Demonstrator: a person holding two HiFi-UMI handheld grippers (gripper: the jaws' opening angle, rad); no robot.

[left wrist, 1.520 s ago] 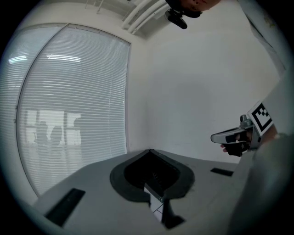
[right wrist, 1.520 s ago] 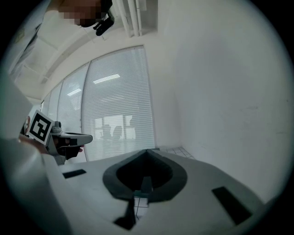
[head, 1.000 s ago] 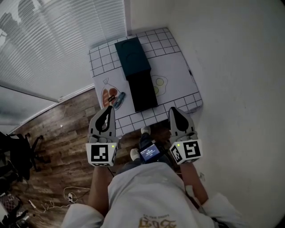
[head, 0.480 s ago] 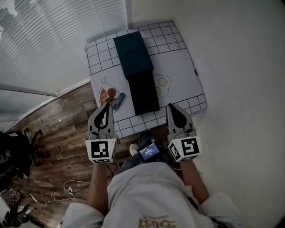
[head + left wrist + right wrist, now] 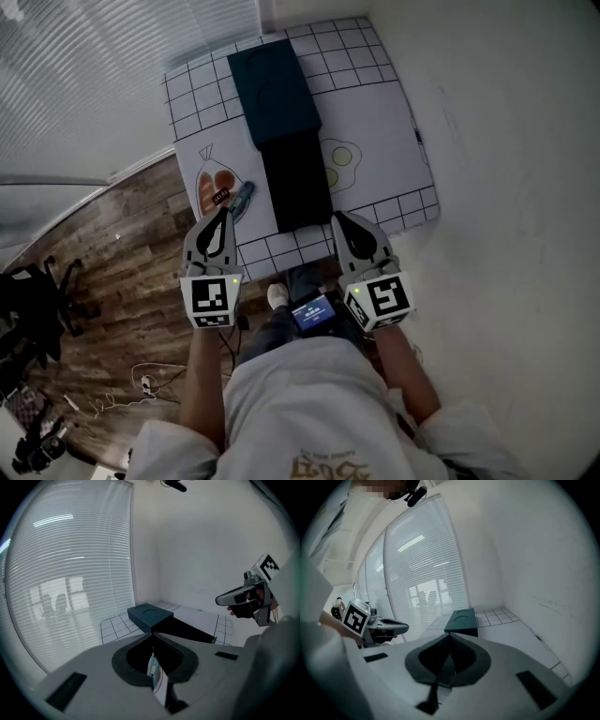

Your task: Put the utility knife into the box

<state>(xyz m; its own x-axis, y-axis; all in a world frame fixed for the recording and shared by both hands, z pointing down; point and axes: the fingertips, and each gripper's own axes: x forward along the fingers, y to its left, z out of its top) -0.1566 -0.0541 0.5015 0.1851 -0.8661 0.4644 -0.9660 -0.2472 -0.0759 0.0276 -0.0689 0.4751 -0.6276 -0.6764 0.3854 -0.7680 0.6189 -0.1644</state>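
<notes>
The utility knife, blue-green with a dark tip, lies on the table's left side over a printed picture, just left of the box. The box has a dark teal part at the far end and a black part nearer me. My left gripper hovers just short of the knife, jaws shut and empty. My right gripper is at the table's near edge beside the box's black end, jaws also together with nothing in them. The left gripper view shows the teal box ahead; so does the right gripper view.
The table carries a white cloth with a black grid border and a fried-egg print. It stands in a corner: window blinds on the left, a white wall on the right. Wood floor, cables and a chair lie to the left.
Both grippers have come forward toward the table. The left tip is now close to the knife and the right tip reaches the table's near edge. Both stayed shut.
</notes>
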